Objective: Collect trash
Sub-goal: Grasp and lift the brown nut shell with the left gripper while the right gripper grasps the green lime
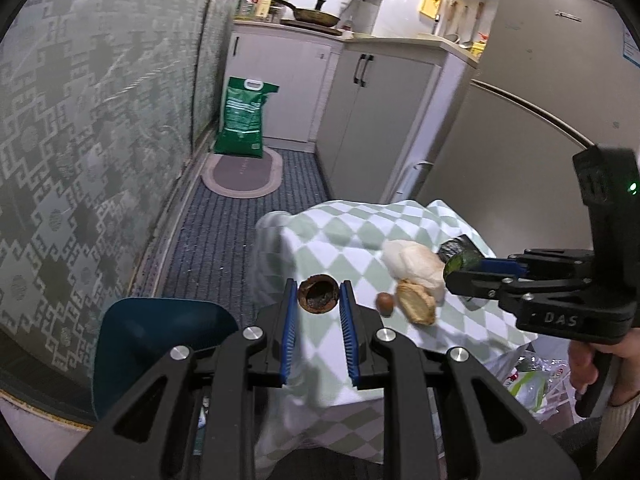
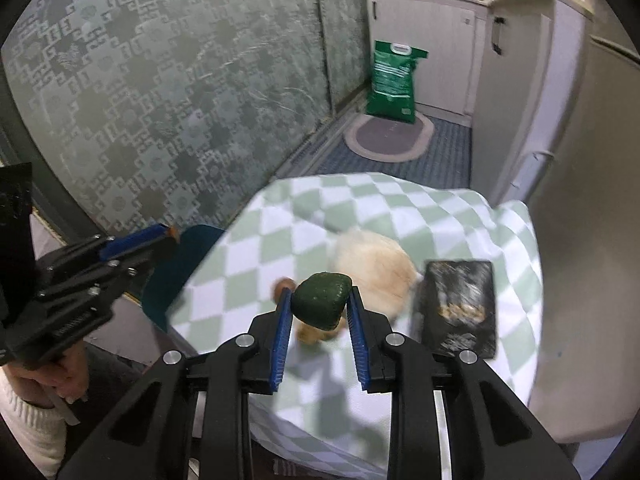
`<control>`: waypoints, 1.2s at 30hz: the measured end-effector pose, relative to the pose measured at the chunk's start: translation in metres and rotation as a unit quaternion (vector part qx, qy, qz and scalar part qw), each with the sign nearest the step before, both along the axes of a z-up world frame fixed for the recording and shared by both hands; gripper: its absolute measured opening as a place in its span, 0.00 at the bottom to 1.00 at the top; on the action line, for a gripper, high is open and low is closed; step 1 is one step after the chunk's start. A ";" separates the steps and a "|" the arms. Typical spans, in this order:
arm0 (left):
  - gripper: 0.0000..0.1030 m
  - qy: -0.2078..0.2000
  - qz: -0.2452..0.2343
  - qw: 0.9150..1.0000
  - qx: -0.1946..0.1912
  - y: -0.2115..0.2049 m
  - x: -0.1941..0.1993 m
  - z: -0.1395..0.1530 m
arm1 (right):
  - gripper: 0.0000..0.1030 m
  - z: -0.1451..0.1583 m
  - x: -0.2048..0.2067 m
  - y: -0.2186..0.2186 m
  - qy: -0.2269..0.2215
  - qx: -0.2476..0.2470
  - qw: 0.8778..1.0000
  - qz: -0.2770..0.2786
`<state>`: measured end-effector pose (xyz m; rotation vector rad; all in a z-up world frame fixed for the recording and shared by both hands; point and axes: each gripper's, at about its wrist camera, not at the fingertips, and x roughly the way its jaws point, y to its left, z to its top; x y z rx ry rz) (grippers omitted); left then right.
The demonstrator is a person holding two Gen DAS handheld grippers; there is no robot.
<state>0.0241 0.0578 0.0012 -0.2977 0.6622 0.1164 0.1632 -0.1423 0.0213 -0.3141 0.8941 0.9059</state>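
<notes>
Two grippers are each clamped on a piece of trash above a table draped in a green-and-white checked cloth (image 1: 332, 236). Between the blue pads of the left gripper (image 1: 319, 294) sits a brown, hollowed shell half (image 1: 319, 294), its dark inside facing the camera and both pads pressing its sides at the very fingertips. The right gripper (image 2: 321, 300) has its jaws drawn narrow on a dark green avocado-skin piece (image 2: 322, 300), likewise pinched at the tips and lifted clear of the cloth. Just beyond and below the right gripper's tips lie a pale, crumpled lump (image 2: 372, 264), blurred, and a tan scrap partly hidden under the held green piece. To the right of its fingers, a black rectangular wrapper (image 2: 458, 308) lies flat on the cloth. From the left gripper's view, a small brown round seed (image 1: 385, 303) and a beige husk-like scrap (image 1: 416, 302) rest on the cloth to the right of its tips, between the two grippers. A dark teal bin (image 1: 160, 344) stands low to the left of the left gripper, beside the table's edge. A hand (image 1: 588, 364) grips the right gripper's handle.
</notes>
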 end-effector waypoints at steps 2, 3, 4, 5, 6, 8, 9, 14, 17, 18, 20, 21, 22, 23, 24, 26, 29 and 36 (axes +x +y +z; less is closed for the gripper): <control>0.22 0.002 0.006 1.000 0.007 0.006 -0.004 0.000 | 0.27 0.003 -0.005 0.011 -0.001 0.003 1.000 0.011; 0.22 0.002 0.009 1.000 0.008 0.008 -0.005 0.000 | 0.27 0.004 -0.007 0.016 0.000 0.004 1.000 0.016; 0.22 0.002 0.013 1.000 0.008 0.011 -0.007 0.000 | 0.27 0.005 -0.009 0.021 0.000 0.005 1.000 0.020; 0.22 0.003 0.016 1.000 0.008 0.014 -0.009 -0.001 | 0.27 0.006 -0.010 0.024 0.000 0.005 1.000 0.023; 0.22 0.004 0.021 1.000 0.009 0.019 -0.011 -0.001 | 0.27 0.007 -0.012 0.029 0.000 0.006 1.000 0.027; 0.22 0.005 0.029 1.000 0.008 0.026 -0.015 -0.002 | 0.27 0.009 -0.016 0.039 0.000 0.008 0.999 0.037; 0.22 0.006 0.034 0.999 0.009 0.031 -0.017 -0.002 | 0.27 0.009 -0.018 0.043 0.000 0.008 0.999 0.040; 0.22 0.014 0.049 0.999 0.008 0.048 -0.025 -0.006 | 0.27 0.011 -0.025 0.065 0.001 0.010 0.998 0.056; 0.22 0.018 0.053 0.998 0.008 0.056 -0.030 -0.007 | 0.27 0.010 -0.028 0.078 0.004 0.010 0.998 0.066; 0.22 0.020 0.055 0.998 0.007 0.059 -0.032 -0.008 | 0.27 0.009 -0.029 0.081 0.005 0.009 0.998 0.069; 0.22 0.023 0.059 0.998 0.006 0.064 -0.035 -0.009 | 0.27 0.008 -0.031 0.090 0.008 0.006 0.997 0.075; 0.22 0.026 0.061 0.998 0.004 0.067 -0.036 -0.011 | 0.27 0.007 -0.032 0.093 0.008 0.005 0.997 0.077; 0.22 0.027 0.062 0.998 0.003 0.069 -0.037 -0.012 | 0.27 0.006 -0.033 0.097 0.009 0.004 0.997 0.080; 0.22 0.028 0.063 0.998 0.003 0.072 -0.038 -0.012 | 0.27 0.005 -0.035 0.101 0.011 0.002 0.996 0.084; 0.22 0.029 0.064 0.998 0.002 0.074 -0.040 -0.013 | 0.27 0.004 -0.036 0.104 0.011 0.001 0.996 0.086; 0.22 0.032 0.066 0.997 0.002 0.077 -0.041 -0.016 | 0.27 0.003 -0.039 0.112 0.012 0.000 0.996 0.091; 0.22 0.043 0.071 0.996 -0.002 0.086 -0.042 -0.023 | 0.27 0.001 -0.044 0.122 0.013 -0.004 0.995 0.102; 0.22 0.070 0.082 0.994 -0.006 0.104 -0.044 -0.043 | 0.27 -0.010 -0.054 0.145 0.023 -0.024 0.991 0.127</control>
